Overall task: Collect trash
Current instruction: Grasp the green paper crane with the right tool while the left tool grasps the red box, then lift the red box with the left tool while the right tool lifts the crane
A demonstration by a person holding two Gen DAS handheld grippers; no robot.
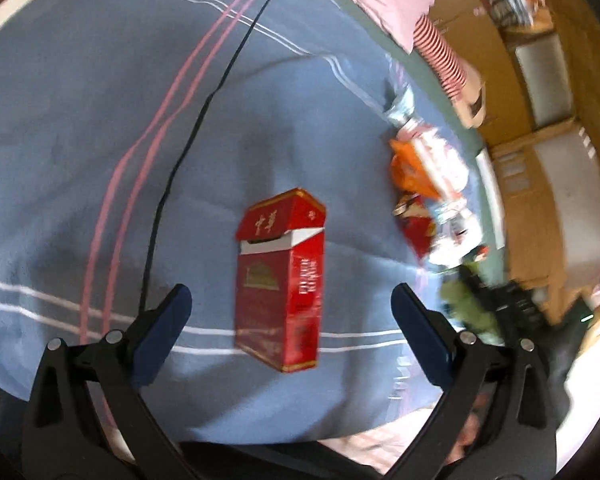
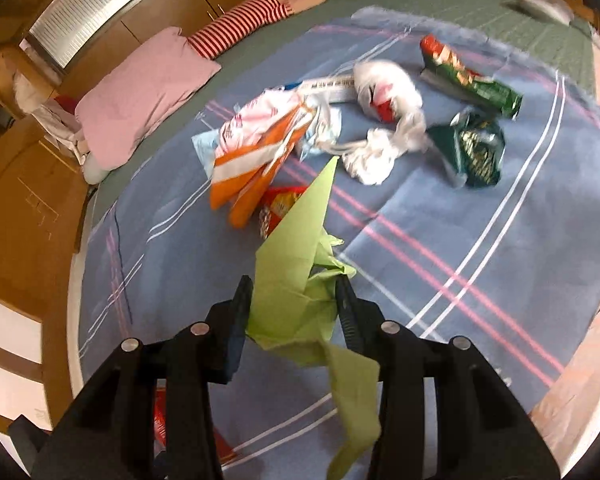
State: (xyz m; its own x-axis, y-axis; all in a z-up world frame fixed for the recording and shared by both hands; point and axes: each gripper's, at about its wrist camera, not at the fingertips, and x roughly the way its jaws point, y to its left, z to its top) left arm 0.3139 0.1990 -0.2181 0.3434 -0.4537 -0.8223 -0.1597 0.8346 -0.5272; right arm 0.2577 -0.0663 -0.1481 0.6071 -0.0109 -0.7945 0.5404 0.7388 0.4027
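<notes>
A red cigarette pack (image 1: 282, 280) with its lid ajar lies on the blue striped bedsheet (image 1: 80, 140). My left gripper (image 1: 290, 304) is open, its jaws wide on either side of the pack and not touching it. My right gripper (image 2: 296, 296) is shut on a crumpled green paper (image 2: 300, 264) and holds it above the sheet. Ahead of it lies a heap of trash: an orange and white bag (image 2: 256, 152), a white plastic bag (image 2: 384, 120), a dark green wrapper (image 2: 476, 148) and a green and red snack bag (image 2: 468, 76). The heap also shows in the left wrist view (image 1: 428, 184).
A pink pillow (image 2: 140, 92) and a red-and-white striped cloth (image 2: 240, 24) lie at the far edge of the bed. Wooden cabinets (image 1: 540, 160) stand beyond the bed. A small red wrapper (image 2: 280, 204) lies behind the green paper.
</notes>
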